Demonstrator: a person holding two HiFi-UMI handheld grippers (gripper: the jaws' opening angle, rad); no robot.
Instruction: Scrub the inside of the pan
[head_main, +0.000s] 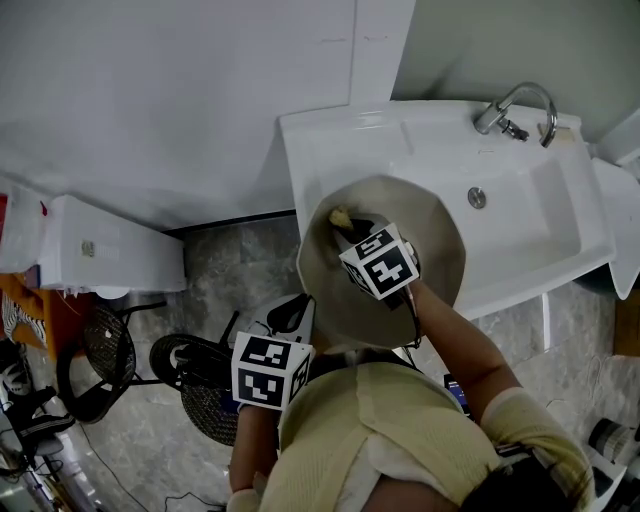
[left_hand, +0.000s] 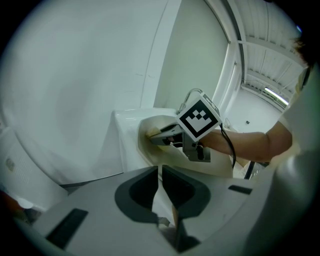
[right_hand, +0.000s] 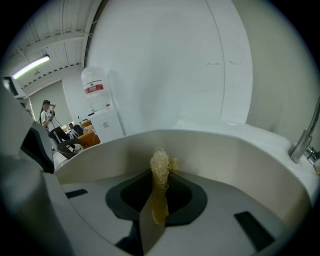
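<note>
Hovering over the sink's (head_main: 540, 225) front edge, the pan (head_main: 432, 240) is being steadied by the left gripper (head_main: 297, 322), its jaws seemingly pinching the rim. The right gripper (right_hand: 159, 200) is clamping a fibrous scrubber (right_hand: 160, 172) against the inner wall. Firm, overlapping circles should be working best.

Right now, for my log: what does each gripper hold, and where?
Right gripper: pale fibrous scrubber, pinched in its jaws by its lower end. Left gripper: seemingly the pan, by its handle.
</note>
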